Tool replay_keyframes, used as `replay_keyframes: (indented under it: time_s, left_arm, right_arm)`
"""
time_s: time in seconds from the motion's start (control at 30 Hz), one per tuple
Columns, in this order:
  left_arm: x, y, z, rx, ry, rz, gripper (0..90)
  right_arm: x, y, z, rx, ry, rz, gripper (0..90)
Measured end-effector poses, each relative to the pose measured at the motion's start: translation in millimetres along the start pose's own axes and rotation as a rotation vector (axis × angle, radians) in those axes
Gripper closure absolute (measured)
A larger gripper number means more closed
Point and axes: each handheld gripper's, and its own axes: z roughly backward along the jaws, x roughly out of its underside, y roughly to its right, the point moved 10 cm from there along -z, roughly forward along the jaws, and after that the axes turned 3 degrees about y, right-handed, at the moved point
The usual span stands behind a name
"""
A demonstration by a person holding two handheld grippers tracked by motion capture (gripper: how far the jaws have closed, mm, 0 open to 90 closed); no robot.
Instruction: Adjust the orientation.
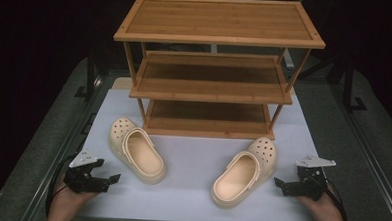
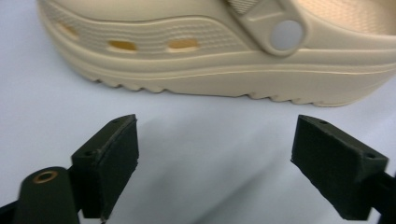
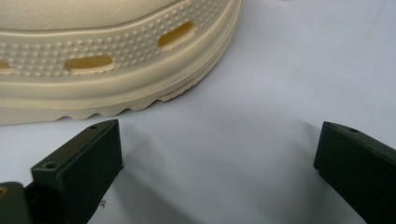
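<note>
Two cream clogs lie on the white tabletop (image 1: 192, 160) in front of a wooden rack. The left clog (image 1: 136, 150) points toe-up to the far left; its side and strap rivet show close in the left gripper view (image 2: 224, 56). The right clog (image 1: 244, 171) points toe to the far right; its sole and vent holes show in the right gripper view (image 3: 116, 60). My left gripper (image 1: 112, 178) rests open at the near left, just short of the left clog. My right gripper (image 1: 280, 184) rests open at the near right, beside the right clog. Nothing sits between either pair of jaws.
A three-tier bamboo shoe rack (image 1: 216, 66) stands at the back of the table, all shelves bare. The surroundings beyond the table are dark. A hand (image 1: 67, 205) holds each gripper at the near edge.
</note>
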Motion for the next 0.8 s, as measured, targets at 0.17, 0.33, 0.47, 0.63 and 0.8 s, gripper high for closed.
replay_keyframes:
  time_s: [0.17,0.33,0.47,0.63,0.8]
  left_arm:
    - [-8.1,-12.8,9.1,-0.004,0.024,0.021,28.0]
    - [-17.8,-25.5,14.4,-0.026,0.048,0.030,45.4]
    - [-24.9,-35.3,13.3,-0.034,0.039,0.049,61.2]
    - [-38.7,-47.9,9.4,-0.041,0.039,0.074,81.6]
    - [-57.9,-57.9,5.7,-0.049,0.055,0.078,90.0]
  right_arm:
    - [0.0,-0.1,0.0,0.000,0.000,-0.001,0.7]
    - [0.1,0.0,0.0,0.001,-0.001,0.000,0.7]
    - [0.0,0.0,-0.1,0.001,-0.001,0.000,0.7]
    - [0.0,0.1,-0.1,0.001,-0.002,0.001,0.7]
    - [0.0,0.0,-0.2,0.001,0.000,0.000,0.8]
